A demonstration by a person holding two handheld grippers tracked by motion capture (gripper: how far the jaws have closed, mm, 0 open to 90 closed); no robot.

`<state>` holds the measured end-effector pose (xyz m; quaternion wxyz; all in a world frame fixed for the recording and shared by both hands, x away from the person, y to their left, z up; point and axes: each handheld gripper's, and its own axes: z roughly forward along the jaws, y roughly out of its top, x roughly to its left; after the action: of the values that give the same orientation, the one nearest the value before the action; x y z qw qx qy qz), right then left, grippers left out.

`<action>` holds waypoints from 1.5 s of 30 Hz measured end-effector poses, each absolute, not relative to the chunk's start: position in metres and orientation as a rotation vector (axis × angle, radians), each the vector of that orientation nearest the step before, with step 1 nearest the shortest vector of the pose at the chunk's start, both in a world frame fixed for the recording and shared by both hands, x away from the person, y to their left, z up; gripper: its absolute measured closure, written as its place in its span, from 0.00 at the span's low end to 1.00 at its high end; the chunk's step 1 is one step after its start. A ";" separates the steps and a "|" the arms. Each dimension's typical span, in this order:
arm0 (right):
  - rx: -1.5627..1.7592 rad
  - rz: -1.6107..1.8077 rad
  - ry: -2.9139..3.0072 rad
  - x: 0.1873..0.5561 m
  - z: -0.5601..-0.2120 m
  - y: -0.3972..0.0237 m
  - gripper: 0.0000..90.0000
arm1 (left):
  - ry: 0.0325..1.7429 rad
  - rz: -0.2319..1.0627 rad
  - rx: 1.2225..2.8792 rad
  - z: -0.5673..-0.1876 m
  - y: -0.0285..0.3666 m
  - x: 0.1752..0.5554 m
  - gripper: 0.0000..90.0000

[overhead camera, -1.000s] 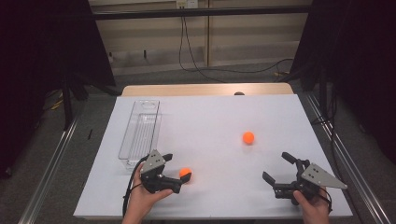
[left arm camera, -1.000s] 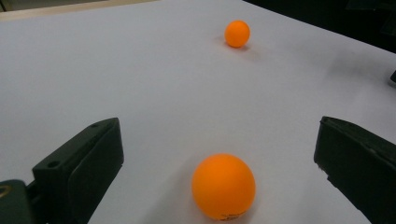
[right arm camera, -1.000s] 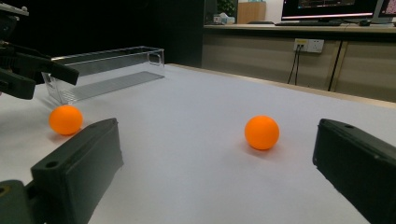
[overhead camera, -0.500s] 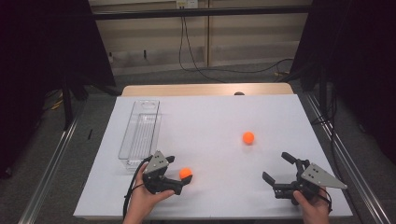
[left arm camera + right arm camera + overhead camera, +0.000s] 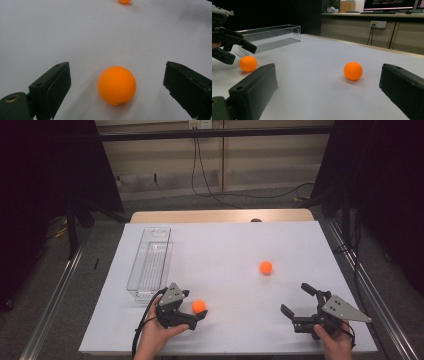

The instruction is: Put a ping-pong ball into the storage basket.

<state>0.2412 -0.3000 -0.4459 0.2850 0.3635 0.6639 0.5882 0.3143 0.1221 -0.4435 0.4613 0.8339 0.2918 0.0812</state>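
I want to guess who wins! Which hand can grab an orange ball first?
Probably the left gripper: the near orange ball already sits between its closing jaws, untouched. The right gripper is apart from the far ball.

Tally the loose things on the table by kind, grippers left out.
Orange balls: 2, the near ball between the left gripper's open jaws, the far ball out on the sheet.
Clear plastic tray: 1.
Total: 3.
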 end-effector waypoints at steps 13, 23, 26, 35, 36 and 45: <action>0.968 1.575 1.778 0.241 -0.446 -0.300 0.01 | 0.721 0.182 2.095 -0.448 0.119 0.316 0.17; 0.969 1.575 1.779 0.241 -0.446 -0.300 0.01 | 0.728 0.162 2.104 -0.450 0.117 0.318 0.24; 0.971 1.574 1.778 0.241 -0.446 -0.300 0.01 | 0.731 0.162 2.112 -0.451 0.117 0.318 0.25; 0.971 1.575 1.779 0.241 -0.446 -0.300 0.01 | 0.732 0.145 2.128 -0.452 0.115 0.319 0.29; 0.971 1.575 1.780 0.241 -0.446 -0.300 0.01 | 0.731 0.144 2.130 -0.452 0.115 0.319 0.30; 0.969 1.578 1.781 0.241 -0.446 -0.300 0.01 | 0.731 0.132 2.151 -0.454 0.115 0.320 0.36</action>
<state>0.2411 -0.3000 -0.4458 0.2823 0.3619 0.6648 0.5894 0.3198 0.1148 -0.4539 0.4195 0.8581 0.2914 0.0527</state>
